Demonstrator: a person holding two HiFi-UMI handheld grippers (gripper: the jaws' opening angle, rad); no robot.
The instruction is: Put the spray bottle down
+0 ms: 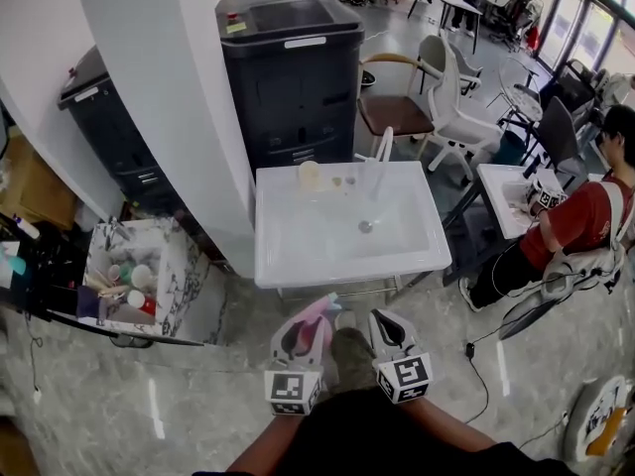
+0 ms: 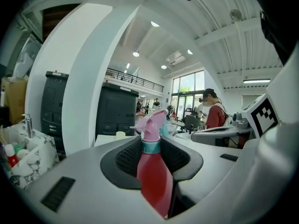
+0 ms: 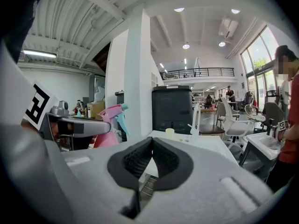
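In the head view, the person stands short of a white table (image 1: 298, 256) that lies at 12 o'clock. The left gripper (image 1: 306, 333) carries the spray bottle (image 1: 319, 308), so the bottle is in the air and not yet over the tabletop. The right gripper (image 1: 390, 325) sits just beside it at 3 o'clock. A black cabinet (image 1: 293, 67) stands beyond the table. In the left gripper view, the jaws are clamped on the bottle's red body just below its teal collar. This keeps it upright, probably so it can be stood straight on its base, with the pink spray head poking above the pads. In the right gripper view, the jaws are pressed together with nothing between them. That hand looks idle, and the bottle shows at its 10 o'clock.
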